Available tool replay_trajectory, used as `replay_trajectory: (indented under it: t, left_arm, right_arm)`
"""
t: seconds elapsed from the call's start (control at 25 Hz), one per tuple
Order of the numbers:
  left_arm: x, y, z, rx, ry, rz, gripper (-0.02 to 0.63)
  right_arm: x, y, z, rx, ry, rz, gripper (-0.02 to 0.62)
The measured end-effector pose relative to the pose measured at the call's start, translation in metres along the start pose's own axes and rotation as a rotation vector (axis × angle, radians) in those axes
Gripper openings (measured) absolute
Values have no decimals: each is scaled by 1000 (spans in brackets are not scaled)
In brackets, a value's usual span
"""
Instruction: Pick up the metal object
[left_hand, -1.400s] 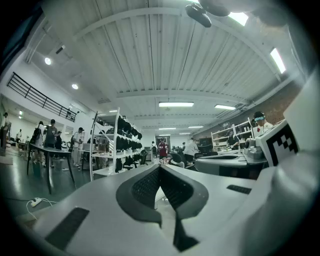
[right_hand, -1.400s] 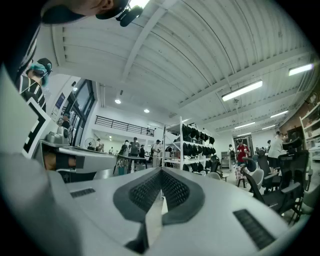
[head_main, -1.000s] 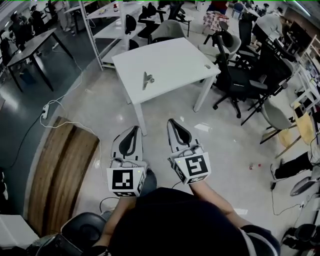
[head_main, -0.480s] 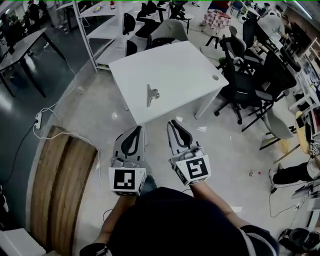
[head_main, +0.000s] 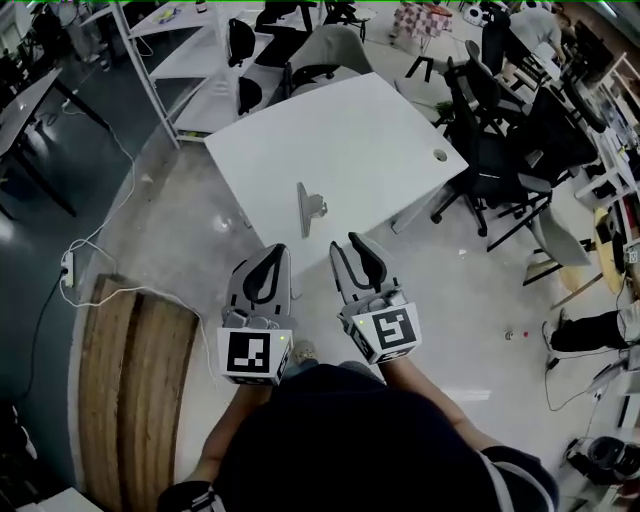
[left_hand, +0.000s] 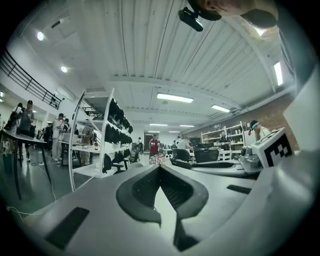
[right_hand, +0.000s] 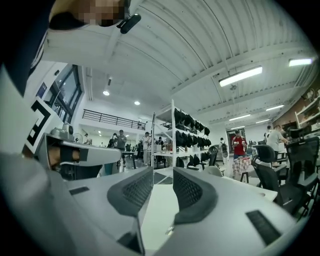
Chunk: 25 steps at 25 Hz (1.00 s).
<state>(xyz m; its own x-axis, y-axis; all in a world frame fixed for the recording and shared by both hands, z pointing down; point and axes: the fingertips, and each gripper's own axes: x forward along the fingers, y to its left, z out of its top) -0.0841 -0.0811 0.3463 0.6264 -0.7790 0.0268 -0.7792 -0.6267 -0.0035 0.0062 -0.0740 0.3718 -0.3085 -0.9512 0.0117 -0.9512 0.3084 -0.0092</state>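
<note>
Closing in on the metal object (head_main: 308, 208), not yet within reach.

Lying on the white counter (head_main: 370, 130) close to its near edge, well ahead of both grippers and untouched. Holding the left gripper (head_main: 275, 250) with fingers clenched together on nothing; spreading the fingers of the right gripper (head_main: 347, 243), nothing between them either. Likely to skid the thin piece across the smooth top, or push it off the near edge, if brought in too low and flat. Might knock the counter rim on the reach. Might also catch only the small side tab, letting the rest swing loose and drop.
</note>
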Motion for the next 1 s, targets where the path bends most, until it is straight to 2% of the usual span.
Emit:
replay_trajectory:
  t: [0.24,0.48,0.76,1.0]
  left_arm:
    - [17,19,-12,-24,24,-30,21]
    - [33,31,-16,-41,35,-32,21]
    - [61,43,-28,-33,57,-4,21]
    - [102,63,-33,-18,84,52,21]
  right_arm:
    - [22,-1,-5,-43,17,-26,150]
    - [42,-11,-19,-33,58,-33,178]
    - [80,-38,-63,-13,139,-21,186]
    - [116,-67,-114,-41,231,37,186]
